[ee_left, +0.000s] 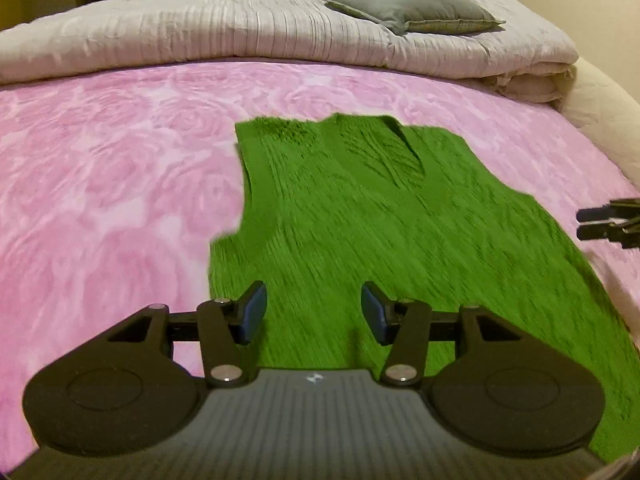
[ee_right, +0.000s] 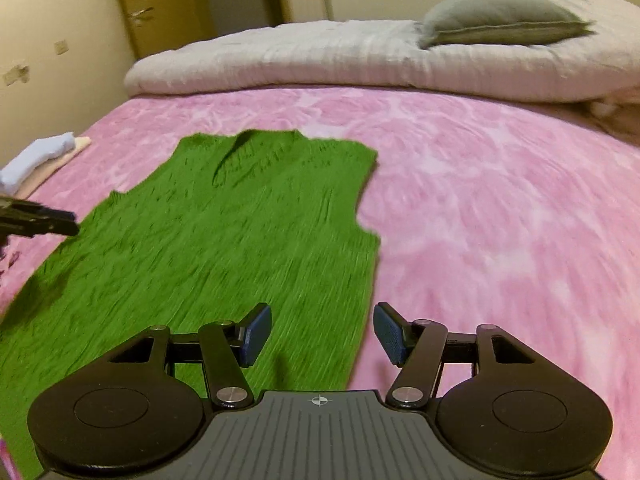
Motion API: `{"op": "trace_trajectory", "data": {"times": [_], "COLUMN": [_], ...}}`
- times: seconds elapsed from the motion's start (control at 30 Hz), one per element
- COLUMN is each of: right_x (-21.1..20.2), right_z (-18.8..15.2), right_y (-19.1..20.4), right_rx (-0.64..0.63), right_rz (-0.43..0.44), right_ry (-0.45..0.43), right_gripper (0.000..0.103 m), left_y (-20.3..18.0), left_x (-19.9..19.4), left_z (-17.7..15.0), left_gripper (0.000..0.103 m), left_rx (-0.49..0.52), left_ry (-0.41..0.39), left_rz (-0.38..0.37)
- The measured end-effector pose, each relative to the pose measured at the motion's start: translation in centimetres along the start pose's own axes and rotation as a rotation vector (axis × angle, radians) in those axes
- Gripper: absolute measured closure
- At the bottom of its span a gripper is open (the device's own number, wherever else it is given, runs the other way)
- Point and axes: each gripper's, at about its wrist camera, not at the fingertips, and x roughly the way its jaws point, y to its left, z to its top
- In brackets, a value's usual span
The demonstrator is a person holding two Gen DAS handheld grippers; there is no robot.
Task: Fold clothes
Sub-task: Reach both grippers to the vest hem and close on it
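Note:
A green knitted sleeveless vest (ee_left: 360, 216) lies flat on the pink bedspread (ee_left: 100, 184), neck towards the far pillows; it also shows in the right wrist view (ee_right: 224, 248). My left gripper (ee_left: 314, 312) is open and empty above the vest's near left part. My right gripper (ee_right: 322, 334) is open and empty above the vest's near right edge. Each gripper shows at the edge of the other's view: the right gripper (ee_left: 600, 224) by the vest's right side, the left gripper (ee_right: 48, 218) by its left side.
A folded pale duvet (ee_left: 280, 28) lies across the far end of the bed with a grey pillow (ee_left: 416, 6) on it. A small stack of folded white and beige clothes (ee_right: 36, 160) lies at the bed's left edge. A wall and a door (ee_right: 160, 4) stand beyond.

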Motion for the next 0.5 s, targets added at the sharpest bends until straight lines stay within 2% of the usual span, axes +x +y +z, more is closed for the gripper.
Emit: {"op": "trace_trajectory", "data": {"times": [0.3,0.5], "right_x": [8.7,13.8], "right_z": [7.5,10.9], "right_y": [-8.4,-10.6], "right_rx": [0.033,0.035], "right_rz": [0.084,0.128], "right_ry": [0.032,0.063], "right_gripper": [0.043,0.043], "left_y": [6.3,8.2], "left_x": [7.9,11.5], "left_z": [5.5,8.7], "left_gripper": [0.056,0.057], "left_rx": [-0.030,-0.024], "left_ry": [0.041,0.033], "left_rz": [-0.058,-0.133]}}
